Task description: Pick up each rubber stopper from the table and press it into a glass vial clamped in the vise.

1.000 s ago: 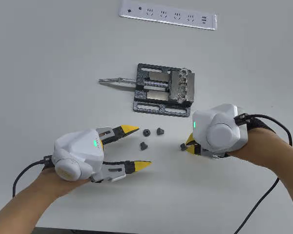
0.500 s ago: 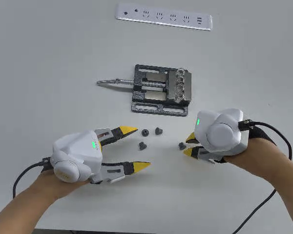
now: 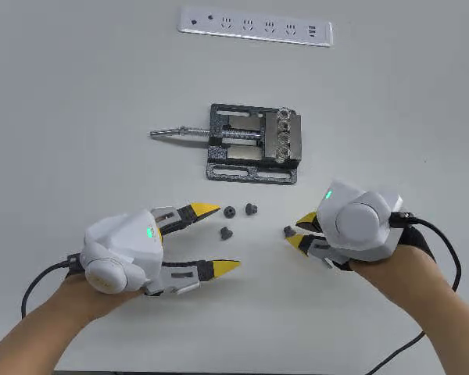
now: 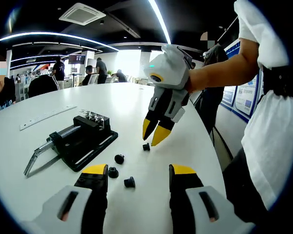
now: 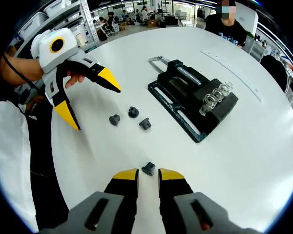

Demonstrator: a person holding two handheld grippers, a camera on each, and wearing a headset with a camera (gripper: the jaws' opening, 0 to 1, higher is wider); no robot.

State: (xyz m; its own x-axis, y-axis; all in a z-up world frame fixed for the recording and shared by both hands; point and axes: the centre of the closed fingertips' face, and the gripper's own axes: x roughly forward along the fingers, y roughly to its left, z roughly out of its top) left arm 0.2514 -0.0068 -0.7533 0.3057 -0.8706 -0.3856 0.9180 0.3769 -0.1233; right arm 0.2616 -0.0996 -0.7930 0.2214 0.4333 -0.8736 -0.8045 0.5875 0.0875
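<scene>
Several dark rubber stoppers lie on the white table: three in a group (image 3: pixel 230 211), (image 3: pixel 251 208), (image 3: pixel 225 233) and one apart (image 3: pixel 288 231). My right gripper (image 3: pixel 299 230) is low over the table, slightly open, and the lone stopper (image 5: pixel 148 168) lies right at its yellow tips, not gripped. The left gripper (image 3: pixel 219 237) stands wide open just left of the group (image 4: pixel 119 158). Beyond them, the black vise (image 3: pixel 254 144) clamps a row of clear glass vials (image 3: pixel 283 134). The vials (image 5: pixel 216 95) stand upright in the vise.
A white power strip (image 3: pixel 254 26) lies at the far edge of the table. The vise's metal handle (image 3: pixel 172 133) sticks out to the left. Cables trail from both grippers toward the person. Other people sit at benches in the background.
My right gripper has drawn back toward the person and its yellow tips now show spread apart. The lone stopper stays on the table. The left gripper has barely moved.
</scene>
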